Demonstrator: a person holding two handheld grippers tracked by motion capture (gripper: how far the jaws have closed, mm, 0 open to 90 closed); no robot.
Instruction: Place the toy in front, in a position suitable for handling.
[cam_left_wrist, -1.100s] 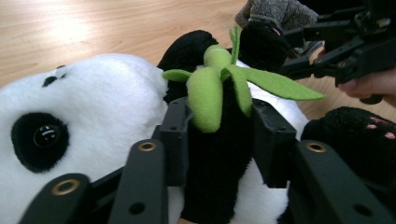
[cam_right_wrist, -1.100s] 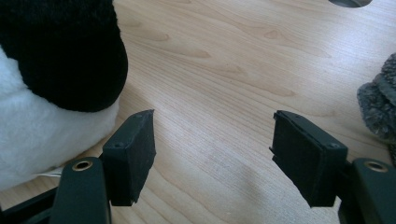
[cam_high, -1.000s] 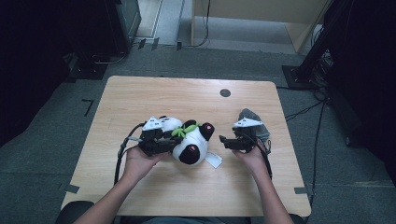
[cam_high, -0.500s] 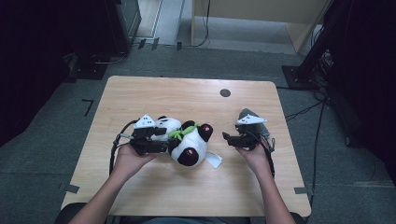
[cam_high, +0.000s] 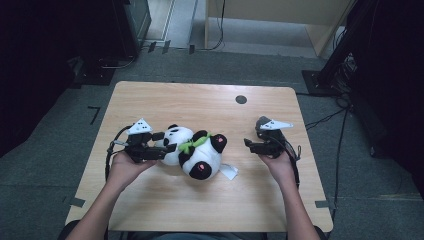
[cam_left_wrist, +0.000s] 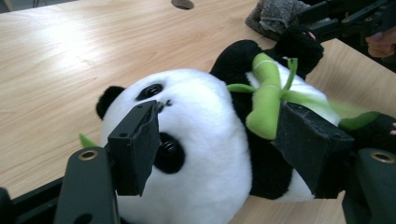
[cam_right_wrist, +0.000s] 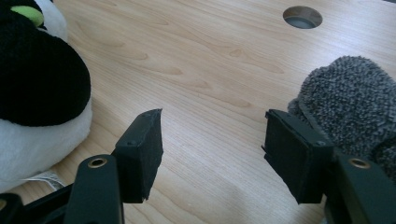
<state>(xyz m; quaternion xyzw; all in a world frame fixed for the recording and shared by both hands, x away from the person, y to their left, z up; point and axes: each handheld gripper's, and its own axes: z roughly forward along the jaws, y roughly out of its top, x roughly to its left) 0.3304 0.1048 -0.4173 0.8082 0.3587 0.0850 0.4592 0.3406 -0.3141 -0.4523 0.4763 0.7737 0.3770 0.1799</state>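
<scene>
The wooden desk (cam_high: 165, 100) carries a plush panda (cam_high: 195, 150), which lies near the middle of the desk's near half, its head toward the left and a green bamboo sprig (cam_left_wrist: 268, 100) across its chest. A white label (cam_high: 229, 172) sticks out from under it on the right. A grey fuzzy cloth (cam_right_wrist: 348, 100) lies just beside the right gripper (cam_high: 250, 145). No containers stand on the desk. The left gripper (cam_high: 167, 142) has its fingers (cam_left_wrist: 135, 144) half wide around the panda's head; they have just been opening, and whether they touch the plush is unclear. The right gripper's fingers (cam_right_wrist: 140, 149) have just been narrowing, with nothing but bare desk between them, near the panda's foot.
</scene>
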